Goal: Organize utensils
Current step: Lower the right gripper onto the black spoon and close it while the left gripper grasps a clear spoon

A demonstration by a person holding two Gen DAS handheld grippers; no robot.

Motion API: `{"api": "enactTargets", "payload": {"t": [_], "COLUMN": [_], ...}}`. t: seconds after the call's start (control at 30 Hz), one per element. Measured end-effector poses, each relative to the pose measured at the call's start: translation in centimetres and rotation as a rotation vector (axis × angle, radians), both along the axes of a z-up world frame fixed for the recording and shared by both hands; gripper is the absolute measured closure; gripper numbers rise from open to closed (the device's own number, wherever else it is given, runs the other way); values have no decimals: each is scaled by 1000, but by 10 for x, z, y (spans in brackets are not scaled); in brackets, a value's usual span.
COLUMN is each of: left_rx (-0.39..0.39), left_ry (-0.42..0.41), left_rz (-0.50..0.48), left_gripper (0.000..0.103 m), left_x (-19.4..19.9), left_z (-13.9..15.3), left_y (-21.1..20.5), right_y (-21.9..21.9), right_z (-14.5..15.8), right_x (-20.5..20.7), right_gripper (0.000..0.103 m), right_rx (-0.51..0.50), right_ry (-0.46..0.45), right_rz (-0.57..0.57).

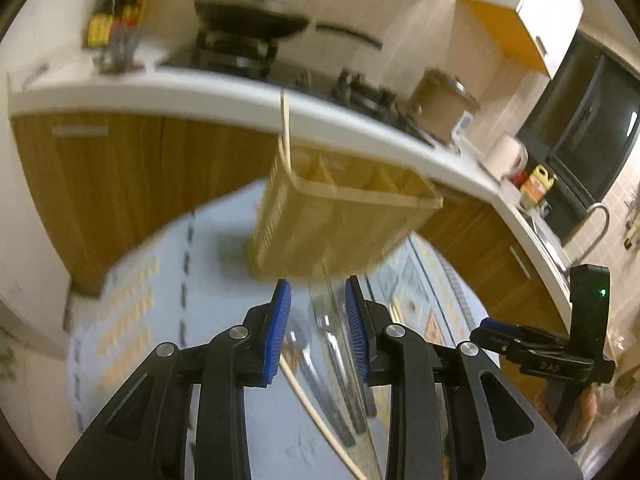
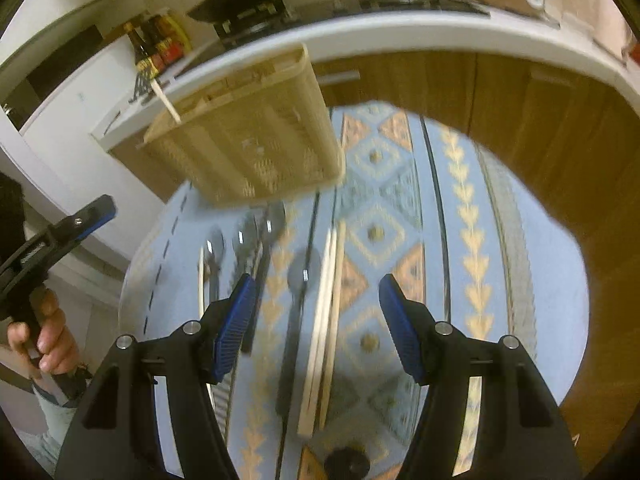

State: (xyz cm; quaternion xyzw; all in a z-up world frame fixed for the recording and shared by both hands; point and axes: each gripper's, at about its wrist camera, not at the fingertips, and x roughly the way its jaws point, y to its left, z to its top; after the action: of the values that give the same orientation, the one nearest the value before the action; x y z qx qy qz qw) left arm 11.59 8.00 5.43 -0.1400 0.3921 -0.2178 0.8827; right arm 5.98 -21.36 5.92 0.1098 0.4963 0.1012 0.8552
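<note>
Right gripper point(image 2: 316, 316) stands wide and empty, jaws parted over the wooden chopsticks point(image 2: 322, 332) lying on the patterned tablecloth point(image 2: 472, 264). Just left lie the spoons point(image 2: 240, 248), blurred. Left gripper point(image 1: 318, 336) is partly open, nothing gripped, above blurred utensils. Farther off, the slotted beige utensil basket point(image 2: 256, 140) holds one upright chopstick point(image 2: 166, 102).

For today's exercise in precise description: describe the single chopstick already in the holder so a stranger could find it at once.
Start at the round table with the blue patterned cloth. At its far edge stands a beige slatted utensil basket. One pale chopstick sticks up from its left end, the only utensil upright; the other chopsticks and spoons lie flat on the cloth.
</note>
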Motion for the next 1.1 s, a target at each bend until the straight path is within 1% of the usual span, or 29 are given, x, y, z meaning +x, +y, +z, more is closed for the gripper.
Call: {"api": "enactTargets", "payload": {"t": [0.27,0.33,0.4,0.53,0.7,0.83,0.87,0.9,0.93,1.0,1.07,1.1], "left_rx": [14,25,24,30,40,34,27,21,18,21,25,26], "left_ry": [137,169,196,214,213,218,219,219,217,213,211,210], "left_rz": [-44,-55,-74,-110,-153,-157,-154,-153,-151,-145,-141,-140], "left_gripper": [77,77,77,77,77,77,77,77,77,77,77,77], "left_x": [2,1,-1,-5,-8,-4,-3,-3,-3,-3,-4,-4], "left_z": [-46,-56,-65,-74,-80,-83,-84,-84,-84,-84,-83,-83], "left_y": [-10,-13,-16,-23,-28,-25,-23,-20,-18,-16,-15,-14], "right_y": [-2,-1,2,6,19,23,24,24,24,23,28,30], "right_z": [-26,-32,-38,-47,-55,-60,-62,-66,-69,-74,-74,-74], "right_x": [-20,-27,-40,-65,-94,-114,-118,-120,-121,-121,-122,-122], "right_gripper": [42,43,43,49,49,49,55,63,68,73,74,81], "right_rx": [-2,-24,-74,-103,-153,-183,-180,-168,-162,-172,-186,-193], "right_ry": [64,84,113,185,273,326,335,344,351,343,323,310], "right_rz": [-19,-9,3,5,-8,-39,-44,-44,-48,-79,-71,-63]}}
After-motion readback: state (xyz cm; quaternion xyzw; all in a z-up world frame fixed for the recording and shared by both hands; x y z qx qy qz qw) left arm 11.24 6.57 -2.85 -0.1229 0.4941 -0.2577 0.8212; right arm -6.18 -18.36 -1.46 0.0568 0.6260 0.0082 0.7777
